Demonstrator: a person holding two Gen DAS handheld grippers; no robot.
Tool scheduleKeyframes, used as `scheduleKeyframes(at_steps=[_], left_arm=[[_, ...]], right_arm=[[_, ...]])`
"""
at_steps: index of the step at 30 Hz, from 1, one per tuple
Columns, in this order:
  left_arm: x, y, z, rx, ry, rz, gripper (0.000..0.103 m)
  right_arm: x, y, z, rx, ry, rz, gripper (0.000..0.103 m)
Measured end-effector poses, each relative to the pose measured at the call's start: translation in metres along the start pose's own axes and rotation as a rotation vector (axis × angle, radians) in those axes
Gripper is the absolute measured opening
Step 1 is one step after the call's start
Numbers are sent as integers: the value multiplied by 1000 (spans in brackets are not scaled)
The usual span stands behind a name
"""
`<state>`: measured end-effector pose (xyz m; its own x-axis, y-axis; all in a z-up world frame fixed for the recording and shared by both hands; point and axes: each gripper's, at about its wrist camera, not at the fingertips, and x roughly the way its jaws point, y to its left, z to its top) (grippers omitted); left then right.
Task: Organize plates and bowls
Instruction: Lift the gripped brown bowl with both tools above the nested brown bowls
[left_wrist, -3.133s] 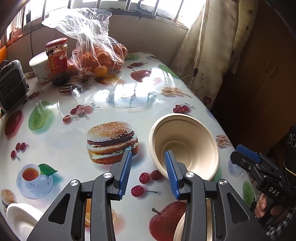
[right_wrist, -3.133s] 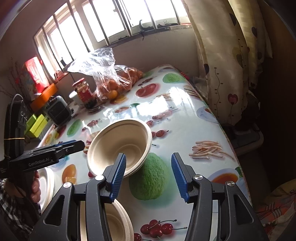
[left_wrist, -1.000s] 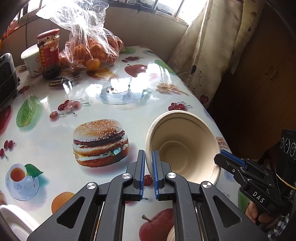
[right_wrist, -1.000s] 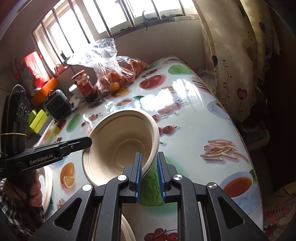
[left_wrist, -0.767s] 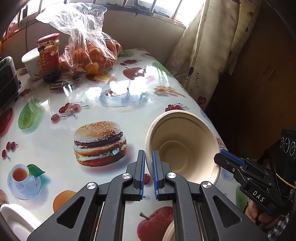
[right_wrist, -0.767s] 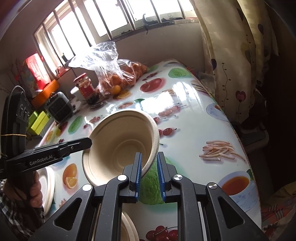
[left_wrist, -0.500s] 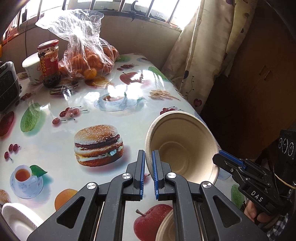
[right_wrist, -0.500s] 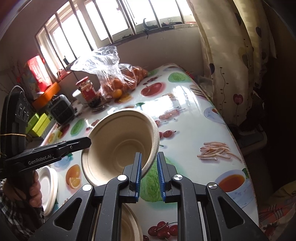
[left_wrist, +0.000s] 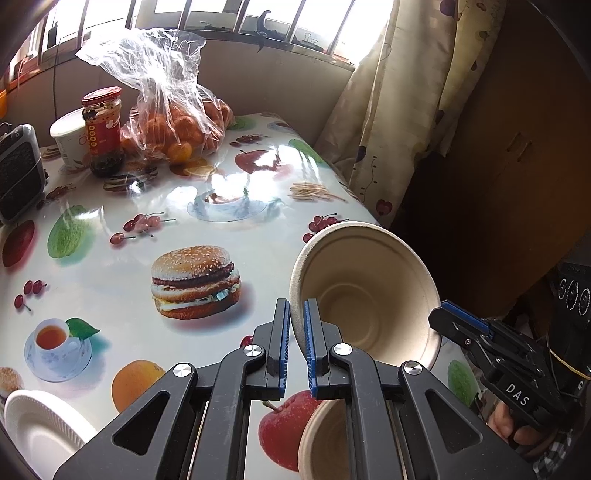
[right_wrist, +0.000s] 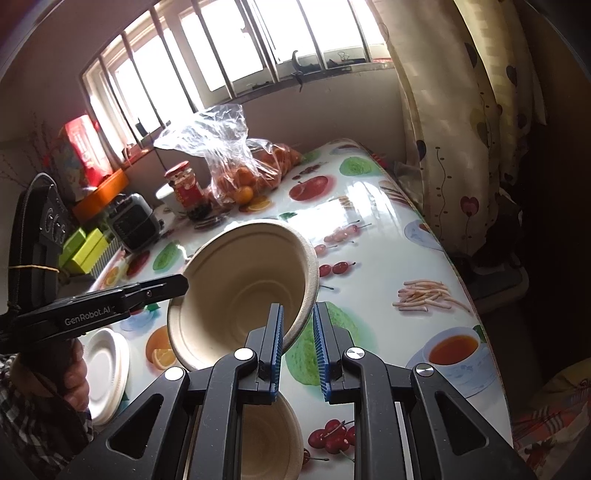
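We carry the paper bowl (left_wrist: 364, 291), left gripper (left_wrist: 294, 328) and right gripper (right_wrist: 297, 330) both pinching its rim (opposite sides); next, lower it into the second bowl (right_wrist: 266, 439) at 6 o'clock.

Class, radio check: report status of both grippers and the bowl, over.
Left gripper and right gripper both shut on opposite rims of the lifted bowl. Second bowl below on the table. Nothing in the way.

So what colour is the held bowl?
Plain beige bowl; the left wrist view shows it best.
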<state>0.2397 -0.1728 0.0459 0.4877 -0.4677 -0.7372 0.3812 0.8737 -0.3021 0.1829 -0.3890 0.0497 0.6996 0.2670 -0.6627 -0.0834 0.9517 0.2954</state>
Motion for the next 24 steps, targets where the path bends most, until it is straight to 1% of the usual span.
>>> scheduleKeyframes(at_steps=[12,24], left_arm=[[-23,-9,-13,8,-14,-26,8],[-35,-14,-30,16,-13,-41,8]], right_arm=[[-25,11,-16,0,-16,-4,16],[-46,18,-34,4,-31,-7,16]])
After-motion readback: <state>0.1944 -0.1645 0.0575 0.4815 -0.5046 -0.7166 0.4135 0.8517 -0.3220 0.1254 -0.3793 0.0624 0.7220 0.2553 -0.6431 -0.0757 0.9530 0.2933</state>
